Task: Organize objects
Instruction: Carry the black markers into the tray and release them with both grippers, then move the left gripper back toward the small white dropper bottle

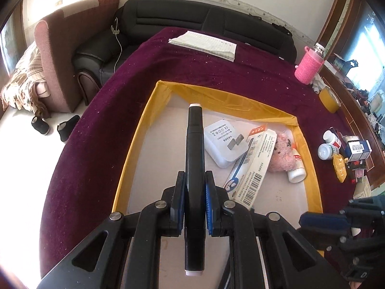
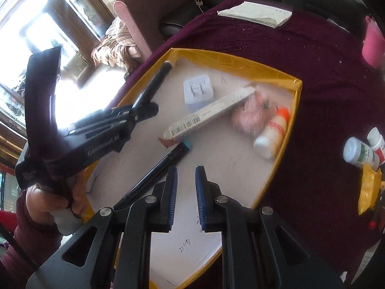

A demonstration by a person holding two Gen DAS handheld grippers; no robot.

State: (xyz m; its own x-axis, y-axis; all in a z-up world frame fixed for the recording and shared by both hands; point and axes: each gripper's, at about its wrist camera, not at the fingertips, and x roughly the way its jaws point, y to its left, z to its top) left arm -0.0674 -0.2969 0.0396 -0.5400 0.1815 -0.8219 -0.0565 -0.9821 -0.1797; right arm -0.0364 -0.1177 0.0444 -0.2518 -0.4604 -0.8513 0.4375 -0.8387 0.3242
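My left gripper [image 1: 195, 180] is shut on a long black marker [image 1: 194, 144] with white ends, held over the left part of a shallow box with yellow taped walls [image 1: 134, 144]. The box holds a white charger [image 1: 222, 142], a long white carton [image 1: 255, 166], a pink plush toy [image 1: 284, 154] and a small white bottle [image 1: 297, 168]. In the right wrist view my right gripper [image 2: 186, 175] is open and empty above the box floor [image 2: 228, 168], beside a dark pen [image 2: 158, 168]. The left gripper [image 2: 142, 101] with the marker [image 2: 156, 77] is at the left.
Maroon cloth [image 1: 101, 132] covers the table. On it lie a paper pad [image 1: 204, 44], a pink cup [image 1: 308, 66], a yellow tape roll [image 1: 328, 98], medicine bottles [image 1: 328, 147], small boxes [image 1: 358, 148] and a yellow packet [image 1: 339, 167]. A black sofa [image 1: 168, 16] stands behind.
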